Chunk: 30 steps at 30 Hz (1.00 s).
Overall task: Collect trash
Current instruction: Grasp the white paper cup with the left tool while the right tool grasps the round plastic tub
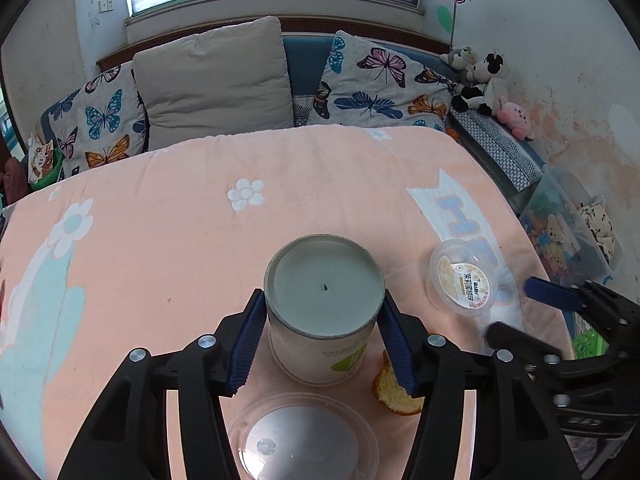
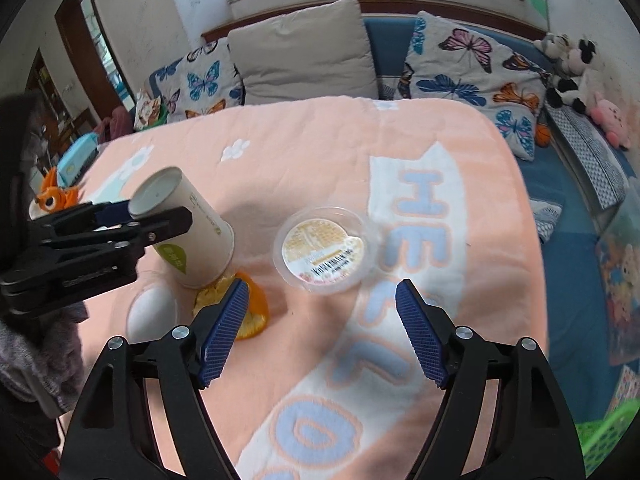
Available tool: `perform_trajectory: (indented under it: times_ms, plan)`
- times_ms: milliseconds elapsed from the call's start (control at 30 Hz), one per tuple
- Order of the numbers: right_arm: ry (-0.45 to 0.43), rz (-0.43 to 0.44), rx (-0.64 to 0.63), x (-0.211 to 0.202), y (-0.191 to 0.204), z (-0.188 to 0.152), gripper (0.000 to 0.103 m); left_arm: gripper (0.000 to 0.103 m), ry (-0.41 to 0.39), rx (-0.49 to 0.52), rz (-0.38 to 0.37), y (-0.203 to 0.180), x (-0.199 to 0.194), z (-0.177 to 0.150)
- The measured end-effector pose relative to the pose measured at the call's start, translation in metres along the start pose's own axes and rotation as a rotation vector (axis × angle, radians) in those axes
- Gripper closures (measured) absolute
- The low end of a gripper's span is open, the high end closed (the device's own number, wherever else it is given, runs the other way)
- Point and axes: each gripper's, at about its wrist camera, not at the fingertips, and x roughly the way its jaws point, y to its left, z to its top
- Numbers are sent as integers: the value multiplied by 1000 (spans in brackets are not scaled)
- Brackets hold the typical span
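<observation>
The left gripper (image 1: 322, 324) has its jaws on both sides of a white paper can (image 1: 324, 308), which stands upright on the bench; the blue pads (image 1: 250, 344) lie against the can's wall, so the jaws are grasping the can. In the right wrist view the same gripper (image 2: 132, 216) holds the can (image 2: 188, 228) near its top rim.

The right gripper (image 2: 320, 332) has its jaws released and wide, with nothing between them. It hangs above the bench, and its left pad (image 2: 226, 332) is in front of a piece of bread (image 2: 250, 312).

This bread (image 1: 394, 390) lies just beside the foot of the can, on its right and near side. A clear round lid (image 1: 304, 440) lies flat on the near side of the can. Right of the can, apart from it, a small clear plastic cup (image 2: 324, 248) with a printed foil top lies on the bench.

A peach blanket (image 1: 180, 220) with white flowers and blue letters covers the bench. On the far side is a sofa with butterfly pillows (image 1: 376, 84), and soft toys (image 1: 484, 80) sit at the far right.
</observation>
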Motion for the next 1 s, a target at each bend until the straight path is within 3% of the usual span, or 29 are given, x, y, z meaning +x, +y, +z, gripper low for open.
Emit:
perform_trajectory:
  times_ms: [400, 533, 733, 1000]
  plan:
    - [35, -43, -11, 36, 4, 8, 25, 49, -10, 19, -7, -2, 0, 0]
    - [37, -39, 1, 37, 1, 9, 35, 49, -12, 22, -9, -1, 0, -1]
    - [18, -45, -3, 25, 1, 6, 37, 49, -18, 20, -11, -3, -4, -1]
    - [-27, -33, 13, -24, -5, -10, 37, 49, -51, 38, -28, -15, -32, -3]
